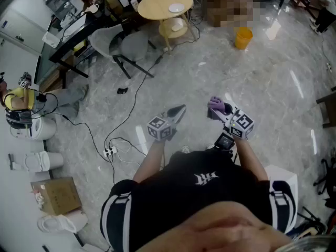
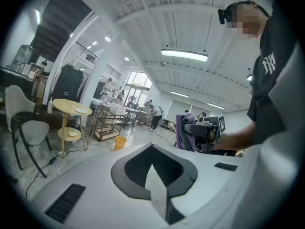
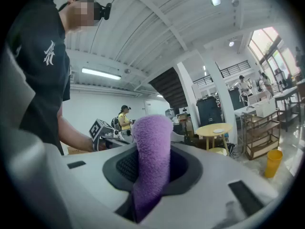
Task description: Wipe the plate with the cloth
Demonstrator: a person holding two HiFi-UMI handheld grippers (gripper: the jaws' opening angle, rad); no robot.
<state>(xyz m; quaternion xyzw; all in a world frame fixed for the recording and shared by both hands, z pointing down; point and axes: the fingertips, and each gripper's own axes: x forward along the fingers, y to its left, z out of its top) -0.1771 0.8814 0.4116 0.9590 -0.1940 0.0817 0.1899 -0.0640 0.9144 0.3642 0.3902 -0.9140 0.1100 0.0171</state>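
Containers: yellow bucket [image 1: 243, 38] stands upright on the floor [image 1: 273, 88], well ahead of the right gripper [image 1: 216, 109] and slightly to its right; its contents cannot be made out; cardboard box [image 1: 56, 195] sits on the floor well behind and to the left of the left gripper [image 1: 180, 109], flaps down, contents hidden.

Cloth [image 3: 152, 147]: purple, fleecy, bunched into one thick roll; rounded free end; no visible folds or edges.
Location: between the jaws of the right gripper, which are clamped on it; the dark pads press it from both sides.
Orientation: long axis runs along the jaws, out past the tips and away from the person; the free end sticks up above the tips in the right gripper view; in the head view it shows as a small purple bunch at the tips.

Plate [image 1: 176, 8]: small, white, lying flat on the top of the round table [image 1: 157, 7]; far ahead of both grippers, nearer the left one's line; well apart from the cloth.

Left gripper: jaws together, nothing between them; held level beside the right gripper, tips pointing away from the person.
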